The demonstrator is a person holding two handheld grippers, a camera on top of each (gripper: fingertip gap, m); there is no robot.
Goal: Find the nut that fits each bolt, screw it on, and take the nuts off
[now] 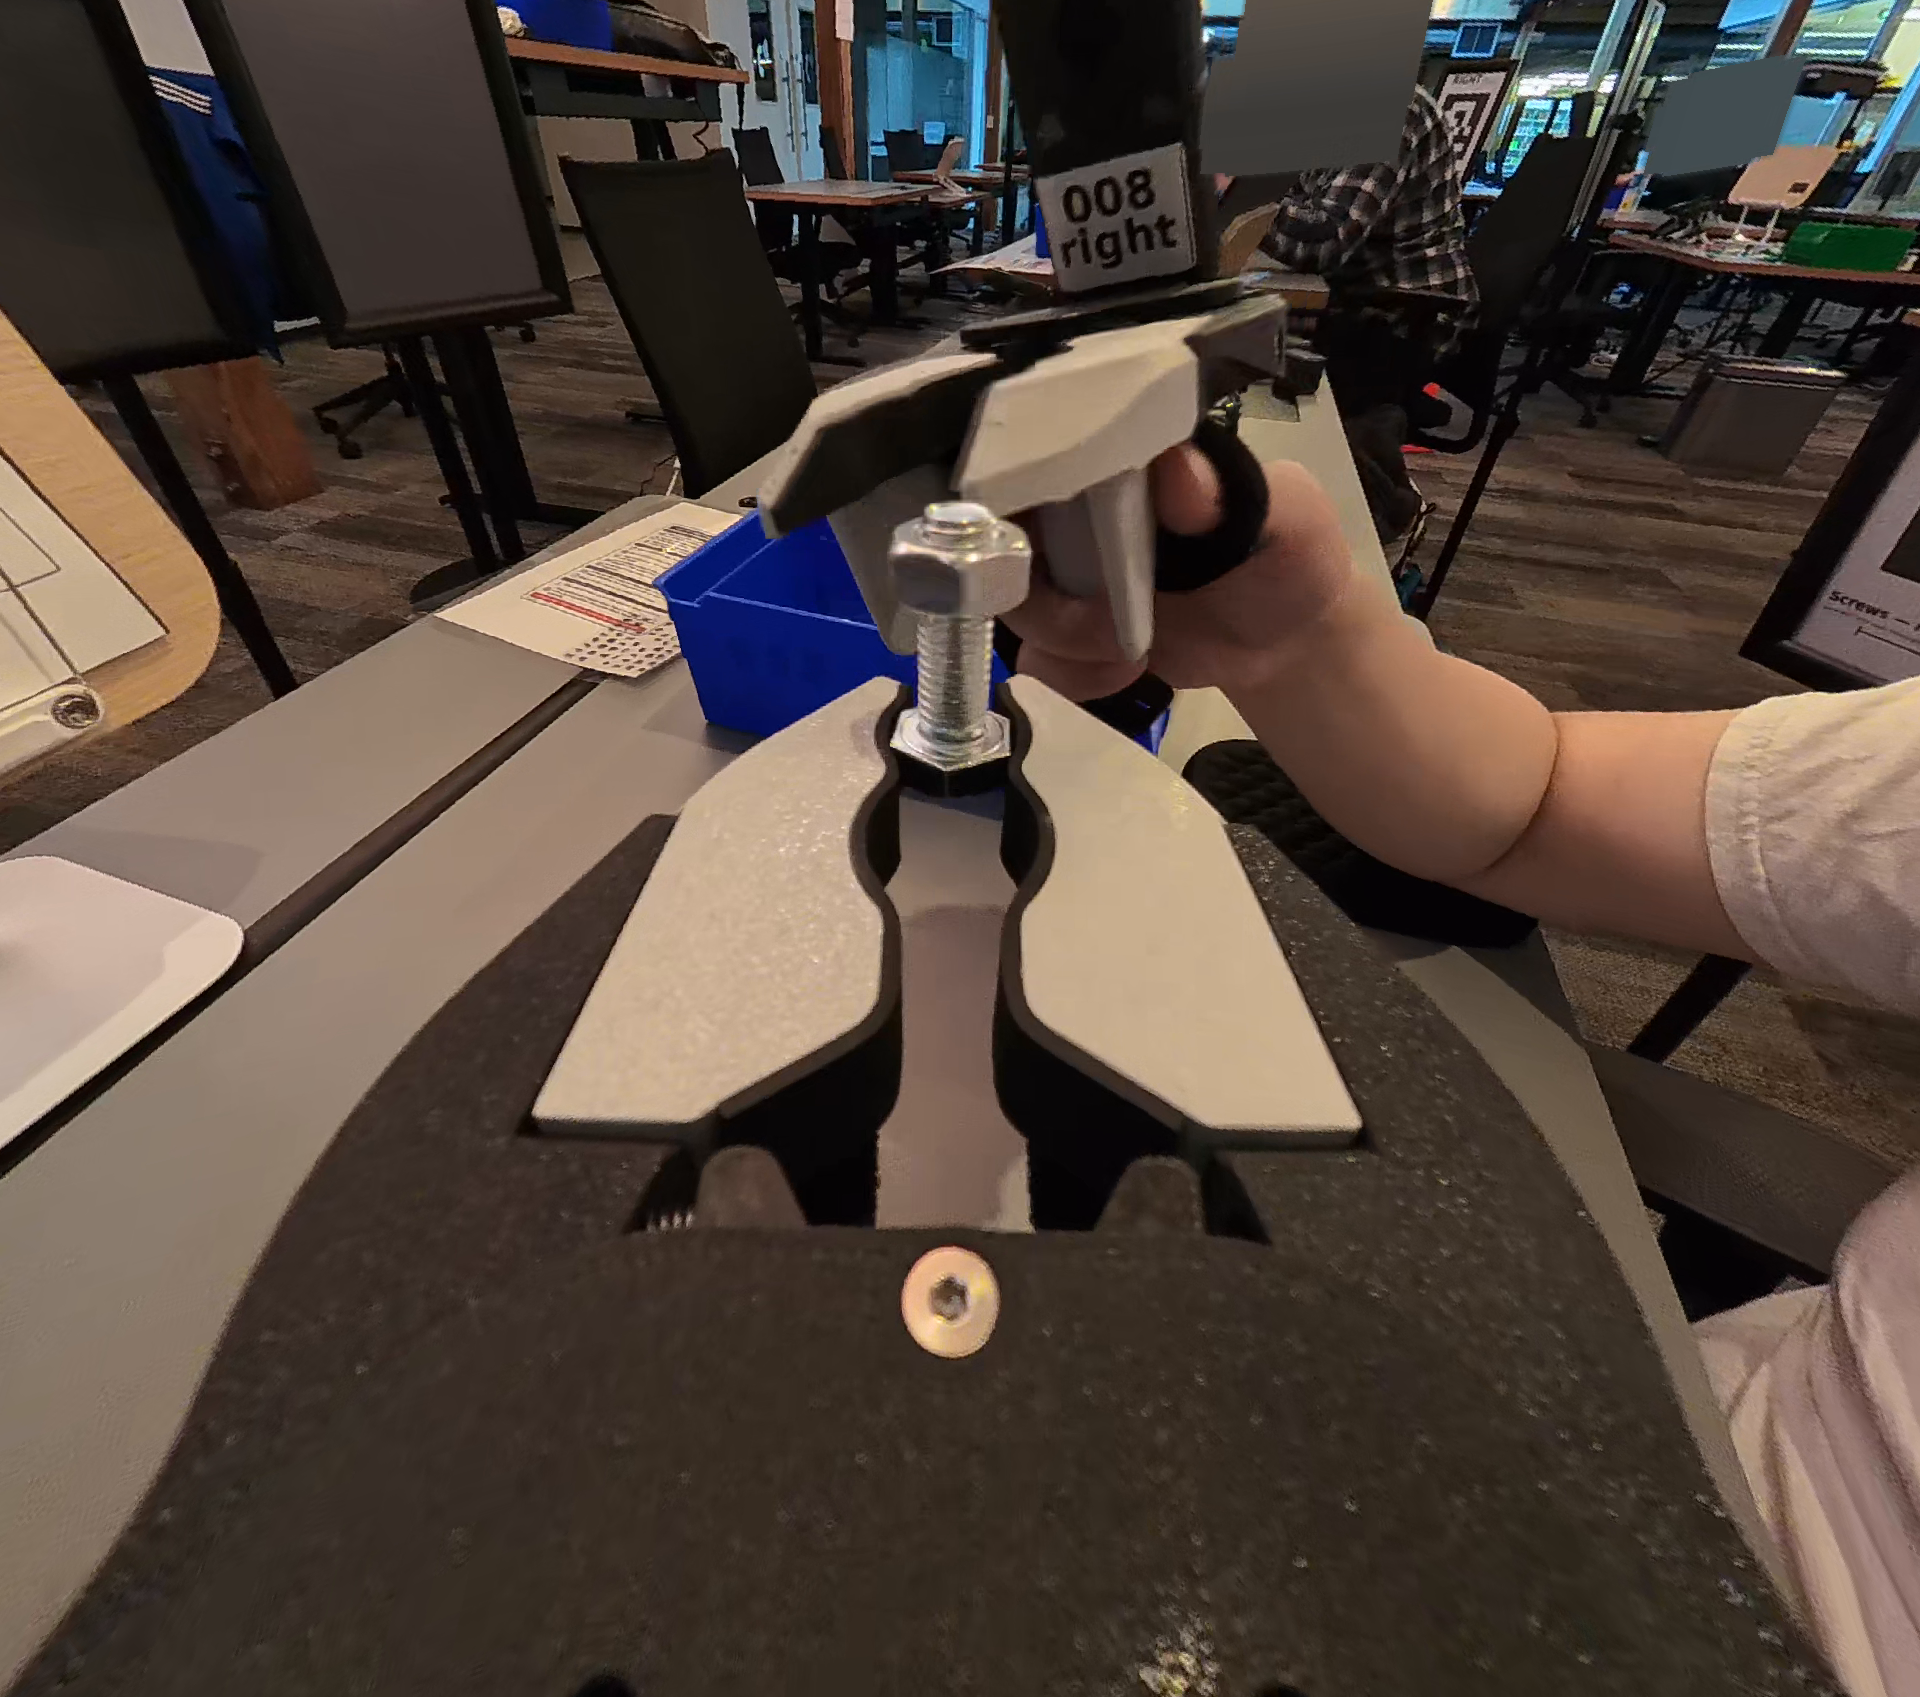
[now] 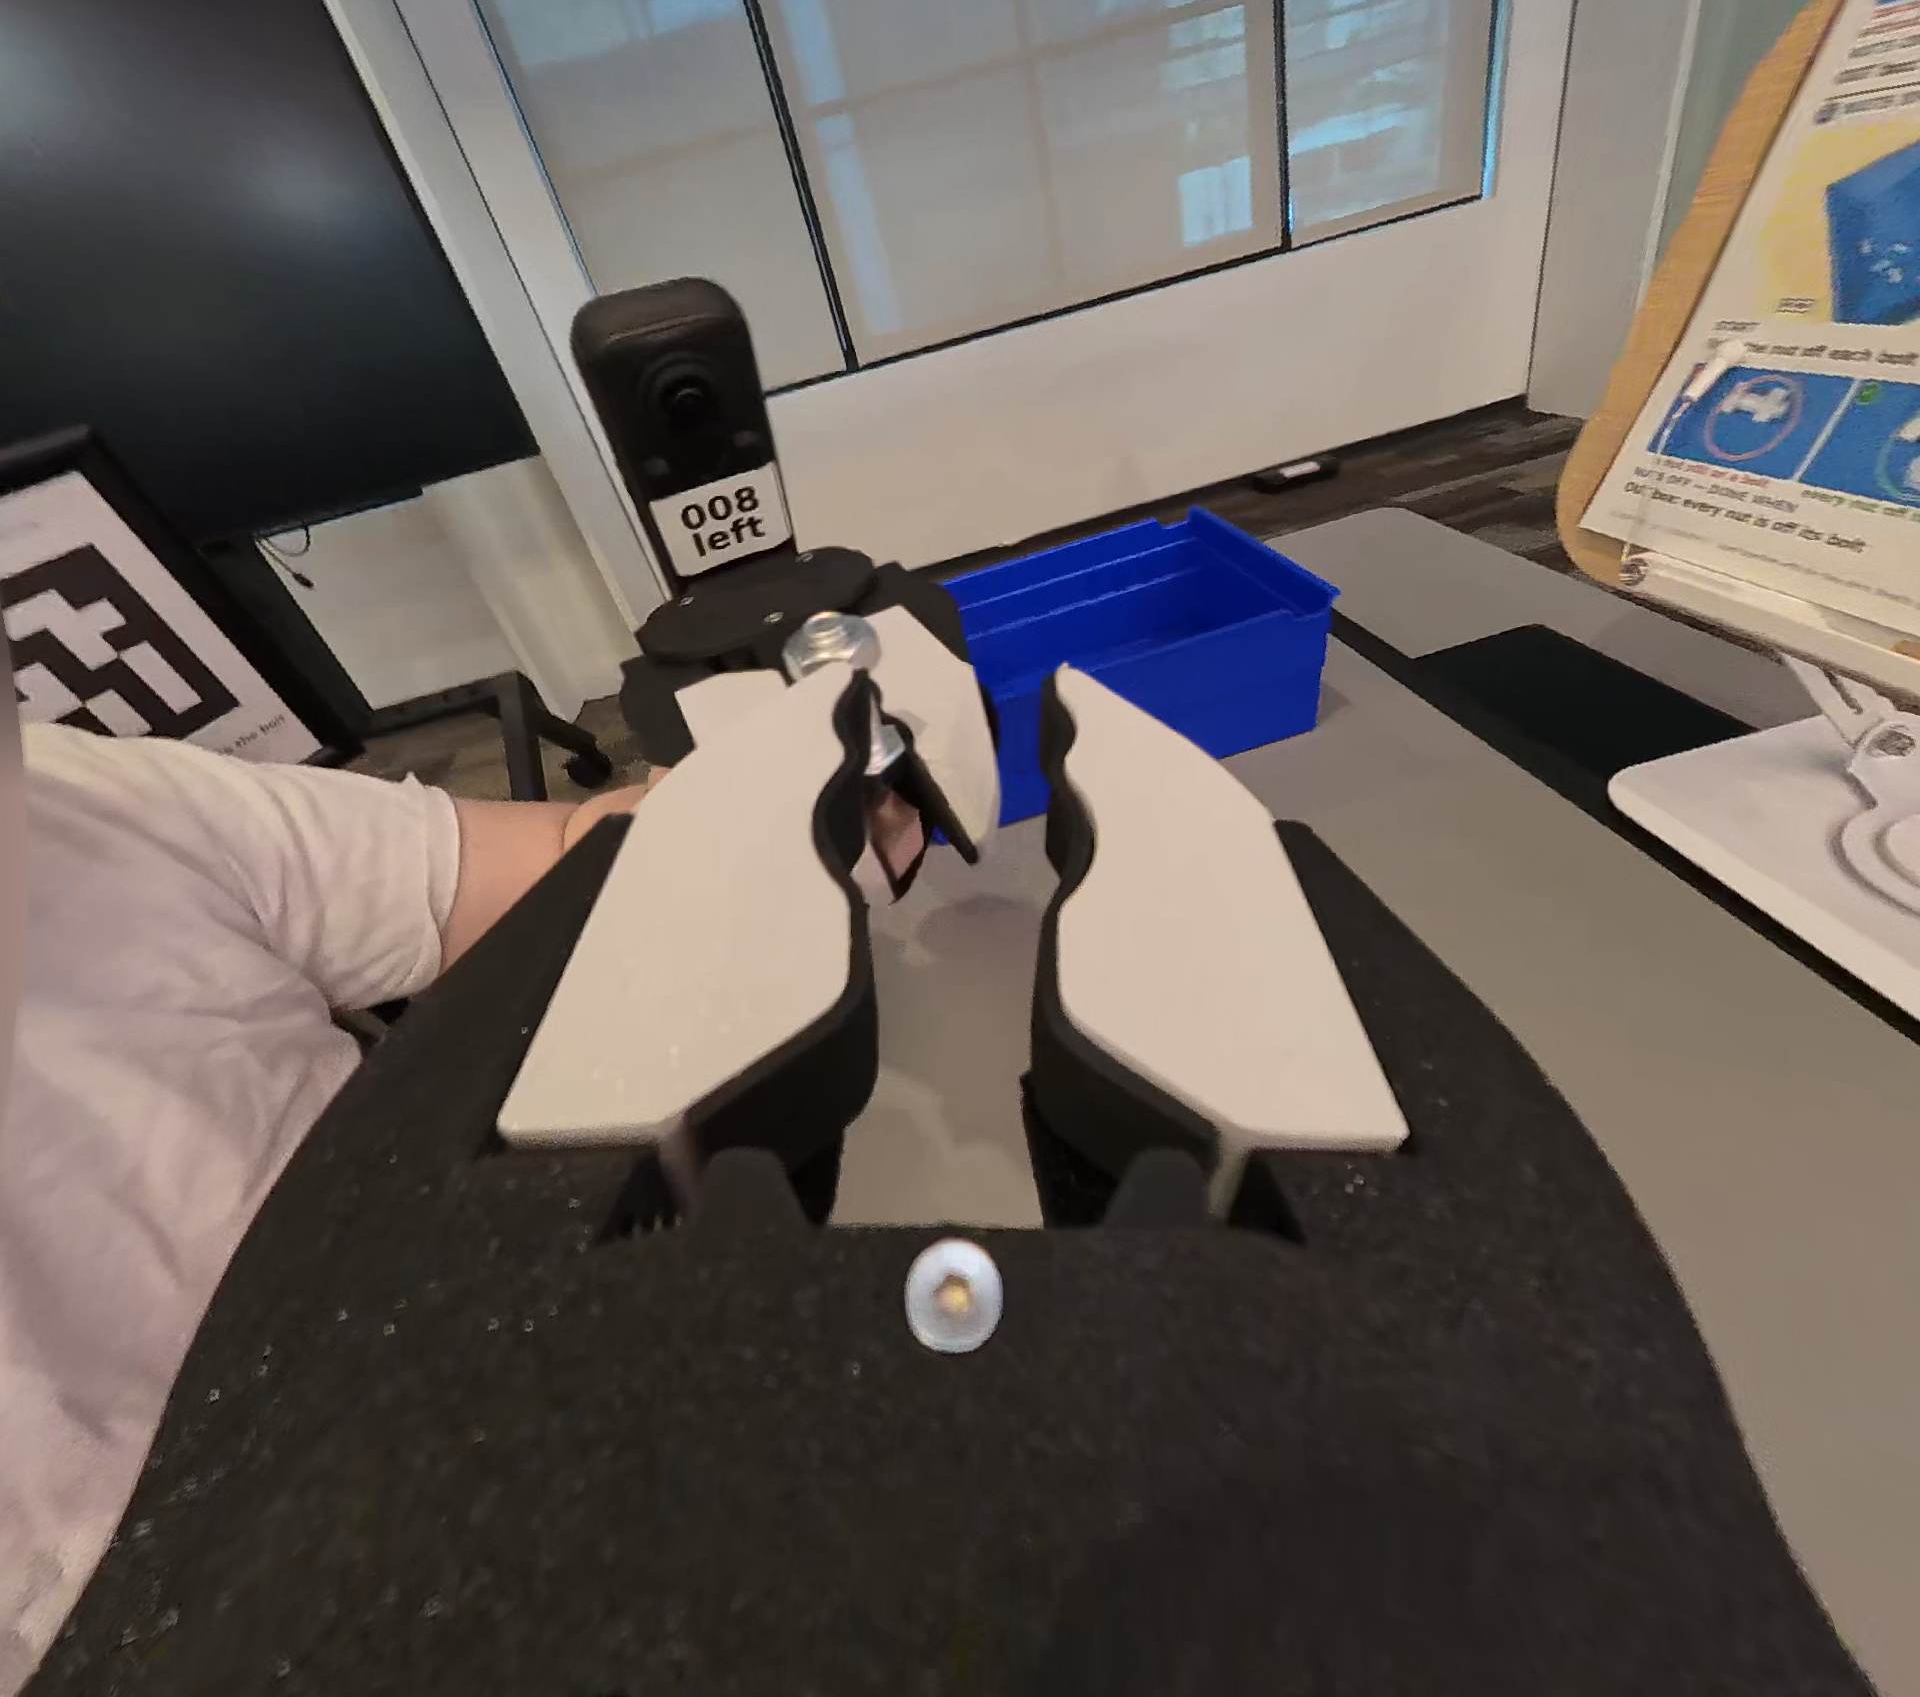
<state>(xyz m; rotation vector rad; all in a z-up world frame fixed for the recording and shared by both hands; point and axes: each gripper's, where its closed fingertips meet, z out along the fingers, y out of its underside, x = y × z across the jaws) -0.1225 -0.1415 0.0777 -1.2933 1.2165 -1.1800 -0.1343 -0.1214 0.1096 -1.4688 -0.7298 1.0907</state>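
Fingers of the left gripper (image 1: pixel 951 738) are pinched tight on the hex head at the bottom of a silver bolt (image 1: pixel 951 665), and that bolt stands upright above the grey table (image 1: pixel 343 816), shank pointing up. Near the top of the thread sits a silver nut (image 1: pixel 961 572), with just a bit of the bolt's end poking out above it. Moving right, the right gripper (image 1: pixel 1003 608) hangs over that nut, held in a bare hand (image 1: pixel 1247 598), its jaws parted to either side of the nut and not gripping; whether a finger brushes the nut, I can't tell. From its own camera, the right gripper's fingers (image 2: pixel 1174 909) are spread wide with table showing between them. Behind the bolt sits a blue bin (image 1: pixel 769 619).
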